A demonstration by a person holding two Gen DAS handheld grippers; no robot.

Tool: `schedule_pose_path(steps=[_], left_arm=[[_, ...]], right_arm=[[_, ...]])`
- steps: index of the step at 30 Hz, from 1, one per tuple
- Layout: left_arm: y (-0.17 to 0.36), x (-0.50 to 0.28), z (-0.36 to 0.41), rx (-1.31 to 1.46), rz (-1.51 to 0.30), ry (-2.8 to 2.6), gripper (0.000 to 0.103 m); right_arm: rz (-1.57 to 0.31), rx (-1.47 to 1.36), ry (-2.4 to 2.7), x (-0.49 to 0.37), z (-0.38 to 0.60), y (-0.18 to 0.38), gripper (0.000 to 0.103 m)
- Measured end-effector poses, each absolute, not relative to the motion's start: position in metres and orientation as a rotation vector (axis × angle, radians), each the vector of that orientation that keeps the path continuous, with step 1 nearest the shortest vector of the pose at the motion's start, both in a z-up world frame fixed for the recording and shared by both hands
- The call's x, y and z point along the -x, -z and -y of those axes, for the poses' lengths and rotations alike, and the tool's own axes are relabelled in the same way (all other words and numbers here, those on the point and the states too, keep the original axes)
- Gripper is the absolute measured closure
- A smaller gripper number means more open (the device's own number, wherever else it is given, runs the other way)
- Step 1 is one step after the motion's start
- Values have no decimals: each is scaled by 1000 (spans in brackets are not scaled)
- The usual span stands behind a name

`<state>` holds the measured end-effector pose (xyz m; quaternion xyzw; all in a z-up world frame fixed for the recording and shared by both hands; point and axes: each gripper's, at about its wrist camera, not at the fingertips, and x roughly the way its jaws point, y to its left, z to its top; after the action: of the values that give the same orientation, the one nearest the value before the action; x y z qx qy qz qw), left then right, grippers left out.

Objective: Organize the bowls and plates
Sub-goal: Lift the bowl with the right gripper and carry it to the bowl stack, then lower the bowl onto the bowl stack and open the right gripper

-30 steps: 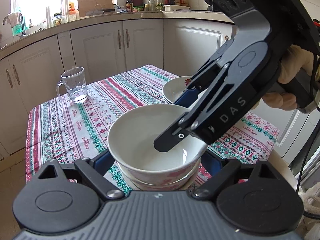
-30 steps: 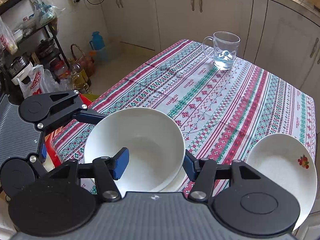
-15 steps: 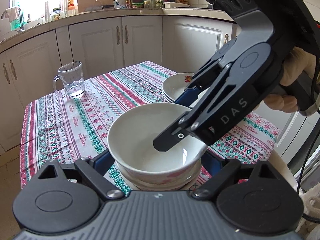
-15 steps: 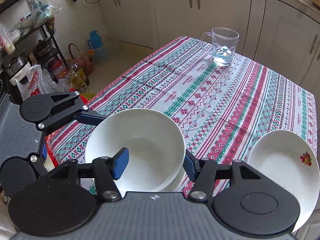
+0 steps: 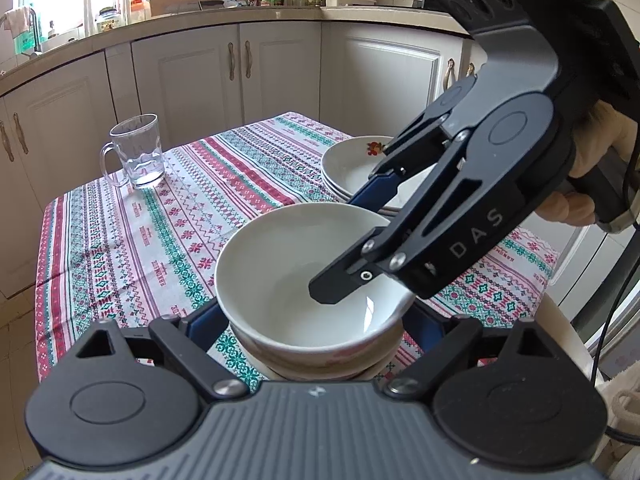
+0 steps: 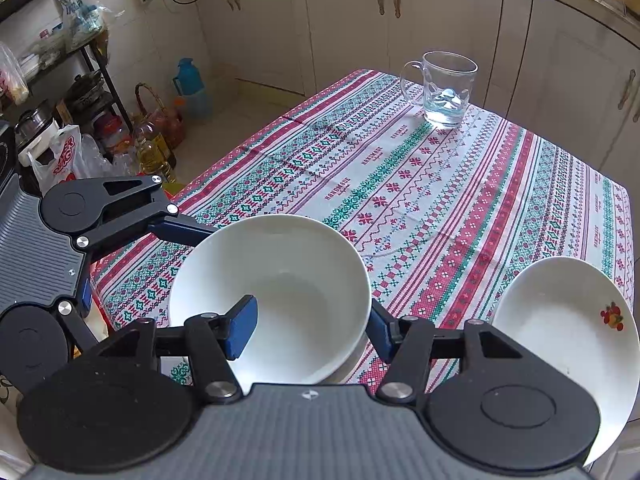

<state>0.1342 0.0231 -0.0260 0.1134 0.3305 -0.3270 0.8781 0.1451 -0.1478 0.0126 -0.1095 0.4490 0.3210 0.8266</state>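
Observation:
A white bowl sits nested on another bowl near the table's front edge; it also shows in the right wrist view. My left gripper is open, its fingers either side of the stack's base. My right gripper is open, one finger inside the bowl and the other outside its rim. A stack of white plates with a red flower mark lies to the right, seen also in the right wrist view.
A glass mug stands at the far left corner of the patterned tablecloth. White cabinets surround the table. Bottles and bags stand on the floor beside the table.
Both grippers and the bowl stack have kept their pose relative to each other. The left wrist view has shifted slightly, showing the mug and plates a little further right.

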Motion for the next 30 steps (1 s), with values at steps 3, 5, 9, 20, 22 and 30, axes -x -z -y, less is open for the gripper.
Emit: schedule_pose_path(steps=[3, 5, 9, 20, 22, 30], left_arm=[[27, -137, -24, -222, -704, 687, 9], [28, -138, -25, -222, -705, 688, 9], [28, -140, -24, -224, -711, 692, 8], [28, -134, -30, -278, -696, 703, 5], [28, -131, -33, -283, -693, 702, 5], [25, -125, -49, -271, -682, 685, 5]], right_arm=[[-952, 238, -686, -144, 147, -13, 39], [-949, 243, -686, -144, 146, -13, 39], [-946, 244, -684, -143, 146, -13, 39], [-893, 256, -664, -136, 150, -16, 4], [-868, 264, -668, -132, 152, -19, 1], [-778, 336, -663, -107, 160, -22, 0]])
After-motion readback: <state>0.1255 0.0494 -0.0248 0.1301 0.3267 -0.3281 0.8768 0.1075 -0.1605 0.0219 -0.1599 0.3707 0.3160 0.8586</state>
